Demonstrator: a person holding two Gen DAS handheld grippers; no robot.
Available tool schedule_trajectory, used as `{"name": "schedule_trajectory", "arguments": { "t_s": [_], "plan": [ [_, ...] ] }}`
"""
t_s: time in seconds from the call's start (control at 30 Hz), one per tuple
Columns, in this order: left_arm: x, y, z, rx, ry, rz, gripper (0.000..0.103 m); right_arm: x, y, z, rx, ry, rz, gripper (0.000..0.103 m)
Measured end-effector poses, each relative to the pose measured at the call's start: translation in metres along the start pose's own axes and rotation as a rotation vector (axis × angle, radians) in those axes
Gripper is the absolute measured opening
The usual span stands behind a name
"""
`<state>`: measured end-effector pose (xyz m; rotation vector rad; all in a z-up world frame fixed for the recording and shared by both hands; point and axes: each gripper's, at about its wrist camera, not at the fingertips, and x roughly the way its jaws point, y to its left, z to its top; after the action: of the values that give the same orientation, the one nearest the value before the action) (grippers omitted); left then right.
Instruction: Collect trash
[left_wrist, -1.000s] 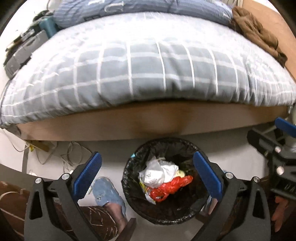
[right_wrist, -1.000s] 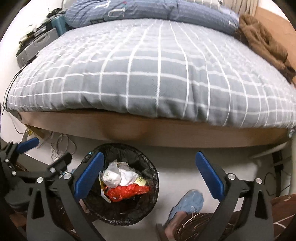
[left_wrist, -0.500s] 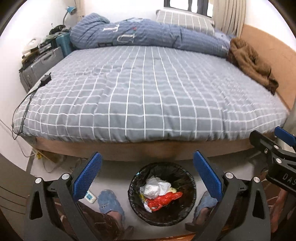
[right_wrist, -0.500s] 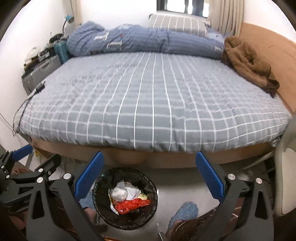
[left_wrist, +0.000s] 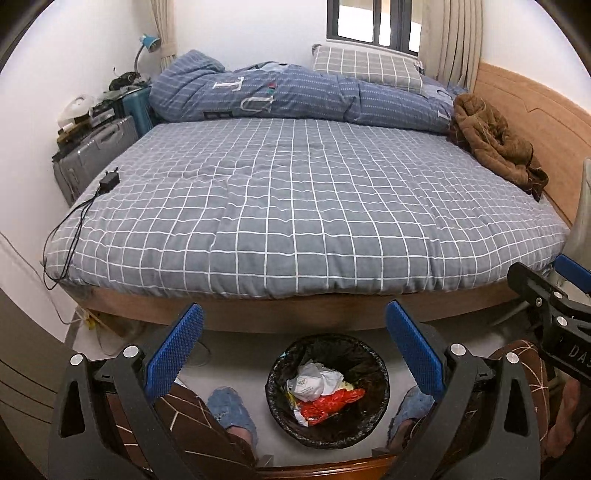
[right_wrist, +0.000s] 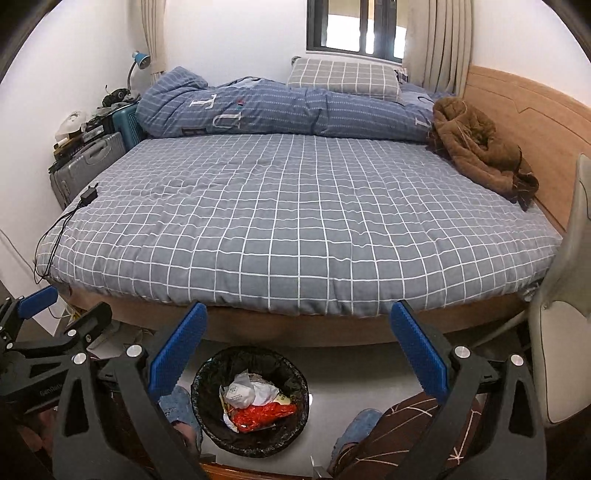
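Change since a second ago: both views pulled up and back from the bin; then filling the lower frame, now small and low, with the whole bed in sight. Both tools spread then, spread now, nothing between the pads. Read as: drop into the bin done, next search for trash under way.

Left tool (left_wrist: 293, 350): blue pads wide apart, empty. Right tool (right_wrist: 299, 349): likewise wide apart, empty; also seen at the right edge of the left view.

Trash: crumpled white paper (left_wrist: 316, 380) and red wrapper (left_wrist: 327, 402), lying together inside the black-lined bin (left_wrist: 327, 439), on the floor just near of the bed's near edge, between two blue slippers (left_wrist: 232, 410).

Room, left to right:
- Grey suitcase (left_wrist: 88, 155) and teal suitcase (left_wrist: 138, 107) against the left wall, clutter stacked on top; blue lamp (left_wrist: 147, 42) beyond.
- Black charger (left_wrist: 110, 180) with cable trailing over the left edge of the bed.
- Bed (left_wrist: 314, 206), grey checked cover, middle bare of loose litter as far as visible.
- Blue duvet (left_wrist: 295, 96) heaped along the far side, checked pillow (left_wrist: 365, 68) behind, window above.
- Brown garment (left_wrist: 495, 142) bunched at far right against the wooden headboard (left_wrist: 535, 122).
- Pale chair back (right_wrist: 565, 332) at near right.

No further trash identifiable from here.
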<state>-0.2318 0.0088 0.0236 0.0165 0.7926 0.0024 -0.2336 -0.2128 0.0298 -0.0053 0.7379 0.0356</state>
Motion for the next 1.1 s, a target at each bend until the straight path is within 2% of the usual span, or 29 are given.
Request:
{"name": "schedule_trajectory", "arguments": {
  "t_s": [0.8,1.1],
  "plan": [
    [0.0030,-0.0029,0.0016,0.016,0.014,0.005,0.097,0.0034,0.0033,0.0023,0.004,0.012,0.003,0.095],
    [-0.0004,-0.0030,0.0003,0.041,-0.012,0.017,0.097,0.0059,0.0080,0.0018,-0.001,0.017,0.003,0.095]
  ]
}}
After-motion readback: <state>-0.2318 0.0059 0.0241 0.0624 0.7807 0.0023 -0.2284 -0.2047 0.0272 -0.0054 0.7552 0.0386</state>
